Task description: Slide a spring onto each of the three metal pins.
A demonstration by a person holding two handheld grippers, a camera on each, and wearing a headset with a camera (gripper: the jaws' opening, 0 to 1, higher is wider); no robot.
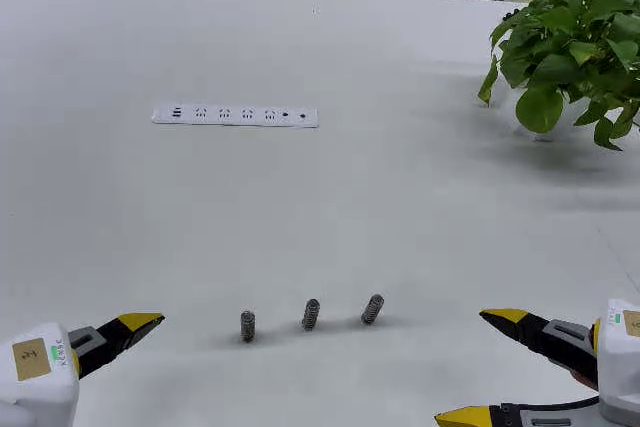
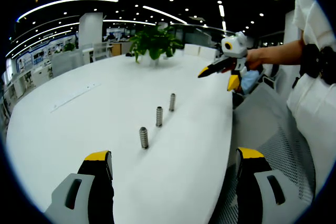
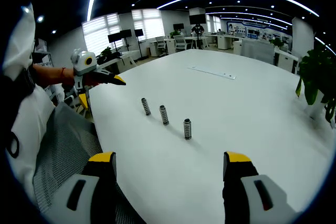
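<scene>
- Between the left gripper and the right gripper stand a left spring, a middle spring and a right spring. They form a short row near the table's front edge.
- Both grippers have their jaws spread wide and hold nothing. Each is well apart from the row, with bare tabletop all around.
- Each spring has its long axis upright, with its top pointing at the ceiling. I cannot tell whether a pin sits inside.
- From the left gripper toward the right gripper, the row angles slightly away from the person.
- The table is white and smooth. Beyond the springs a power strip lies flat, and a potted plant stands far ahead of the right gripper. The room is an open office with strip lights.
</scene>
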